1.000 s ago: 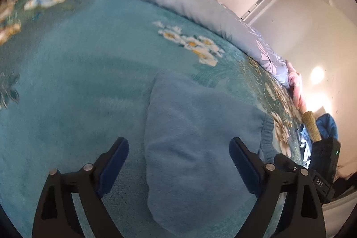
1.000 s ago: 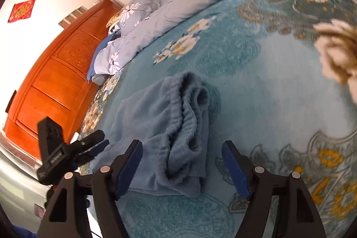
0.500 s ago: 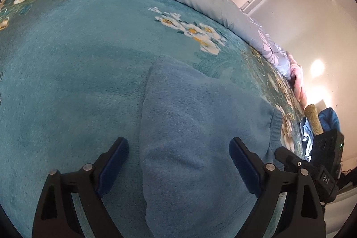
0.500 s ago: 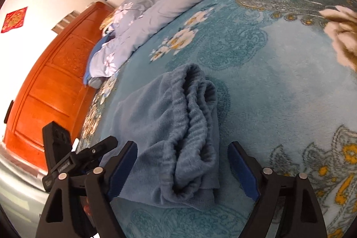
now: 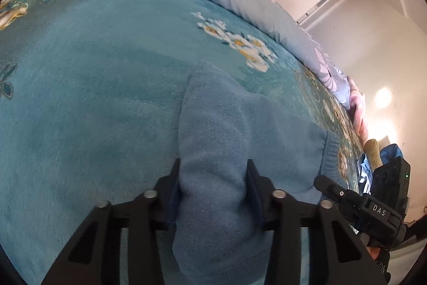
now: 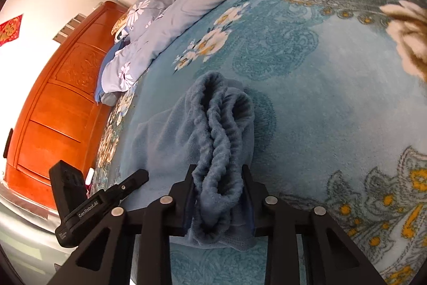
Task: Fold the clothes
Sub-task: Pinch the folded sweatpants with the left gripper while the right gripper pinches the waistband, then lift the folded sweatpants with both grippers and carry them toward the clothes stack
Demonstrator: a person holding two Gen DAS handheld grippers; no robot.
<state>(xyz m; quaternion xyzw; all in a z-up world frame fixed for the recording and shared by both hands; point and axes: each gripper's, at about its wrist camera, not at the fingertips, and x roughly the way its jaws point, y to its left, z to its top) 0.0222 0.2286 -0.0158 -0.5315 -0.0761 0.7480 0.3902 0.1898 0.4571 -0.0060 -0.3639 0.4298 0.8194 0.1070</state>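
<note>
both sets of fingers pinch the soft blue pants that lie on the bed. left gripper squeezes the plain end, right gripper squeezes the bunched waistband. to fold well, lift both ends together, keep them level, and hold tight so nothing slips.

Left gripper and right gripper both have jaws clamped on cloth.

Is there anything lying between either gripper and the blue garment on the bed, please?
Nothing visible does. The left gripper is shut on the blue garment's smooth end, and the right gripper is shut on its gathered waistband. Only the teal blanket lies around it.
</note>
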